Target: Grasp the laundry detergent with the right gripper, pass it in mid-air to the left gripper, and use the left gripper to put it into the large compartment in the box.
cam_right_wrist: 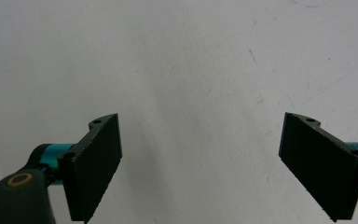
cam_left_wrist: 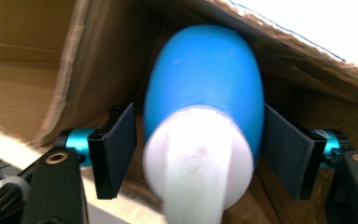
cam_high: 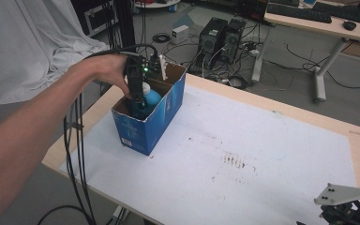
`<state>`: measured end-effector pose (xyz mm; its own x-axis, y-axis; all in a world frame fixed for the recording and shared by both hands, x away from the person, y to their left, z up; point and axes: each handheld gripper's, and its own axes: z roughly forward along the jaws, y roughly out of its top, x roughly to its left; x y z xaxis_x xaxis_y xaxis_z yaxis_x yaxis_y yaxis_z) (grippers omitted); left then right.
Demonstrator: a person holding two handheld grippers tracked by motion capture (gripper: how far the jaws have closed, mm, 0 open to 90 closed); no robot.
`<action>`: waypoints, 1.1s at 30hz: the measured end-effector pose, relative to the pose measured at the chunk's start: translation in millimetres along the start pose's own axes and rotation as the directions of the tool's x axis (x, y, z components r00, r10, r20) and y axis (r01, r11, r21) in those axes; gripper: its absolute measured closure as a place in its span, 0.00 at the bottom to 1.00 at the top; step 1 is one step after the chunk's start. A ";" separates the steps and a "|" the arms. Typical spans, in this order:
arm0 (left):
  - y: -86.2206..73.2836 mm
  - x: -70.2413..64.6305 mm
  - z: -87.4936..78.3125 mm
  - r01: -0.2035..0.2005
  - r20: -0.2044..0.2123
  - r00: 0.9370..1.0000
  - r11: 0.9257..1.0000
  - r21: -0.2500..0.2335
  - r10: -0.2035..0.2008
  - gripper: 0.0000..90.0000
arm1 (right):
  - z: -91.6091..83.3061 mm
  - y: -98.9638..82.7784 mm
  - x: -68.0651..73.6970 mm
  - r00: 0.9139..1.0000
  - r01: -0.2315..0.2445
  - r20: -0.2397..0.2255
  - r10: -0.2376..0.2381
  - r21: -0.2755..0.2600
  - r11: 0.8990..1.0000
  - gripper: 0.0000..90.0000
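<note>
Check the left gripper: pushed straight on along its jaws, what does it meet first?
The blue bottle, already between the open left gripper jaws with a small gap at the left pad. Beyond it, probably the cardboard box interior; depth is unclear.

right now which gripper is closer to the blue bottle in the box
Left. The left gripper straddles the blue bottle inside the box; the right gripper sits far across the table.

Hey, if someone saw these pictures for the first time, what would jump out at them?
First the blue cardboard box at the table's left edge, with the left gripper reaching down into it. Inside, a blue bottle with a white cap sits between that gripper's pads, which stand slightly apart from it. The right gripper rests open over the white mat at the near right corner.
</note>
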<state>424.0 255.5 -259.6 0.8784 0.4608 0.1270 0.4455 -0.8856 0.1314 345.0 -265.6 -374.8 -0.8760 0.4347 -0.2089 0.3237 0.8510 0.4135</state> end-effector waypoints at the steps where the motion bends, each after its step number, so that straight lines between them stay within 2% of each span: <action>1: 0.2 0.2 -1.3 0.002 0.004 1.000 1.000 0.000 -0.002 0.31 | 0.0 0.2 0.1 1.000 0.001 0.000 -0.001 0.000 1.000 0.14; 10: 0.5 0.4 -15.3 0.017 -0.005 1.000 1.000 -0.007 -0.017 0.29 | -1.0 0.7 0.3 1.000 -0.003 0.000 0.003 0.000 1.000 0.14; 16: 4.1 -1.1 -27.3 0.011 -0.025 1.000 1.000 -0.011 -0.011 0.27 | -1.2 1.6 0.3 1.000 -0.001 0.001 0.001 -0.002 1.000 0.14; 20: 15.1 -5.9 -45.0 -0.015 -0.040 0.999 0.999 -0.036 0.014 0.26 | -2.2 2.7 -1.1 1.000 0.000 0.004 0.000 -0.006 1.000 0.14; 26: 34.6 -14.8 -63.1 -0.053 -0.053 0.997 0.996 -0.072 0.050 0.23 | -4.2 5.0 -1.5 1.000 0.003 0.007 -0.003 -0.009 1.000 0.14; 33: 62.3 -29.9 -71.4 -0.099 -0.043 0.995 0.991 -0.085 0.095 0.21 | -5.5 6.4 -1.9 1.000 0.004 0.006 -0.004 -0.010 1.000 0.14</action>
<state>413.1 190.7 -185.0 0.9086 0.3765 0.1808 0.3405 -0.9184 0.2014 346.7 -262.6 -366.9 -0.8749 0.4334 -0.2162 0.3167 0.8496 0.4216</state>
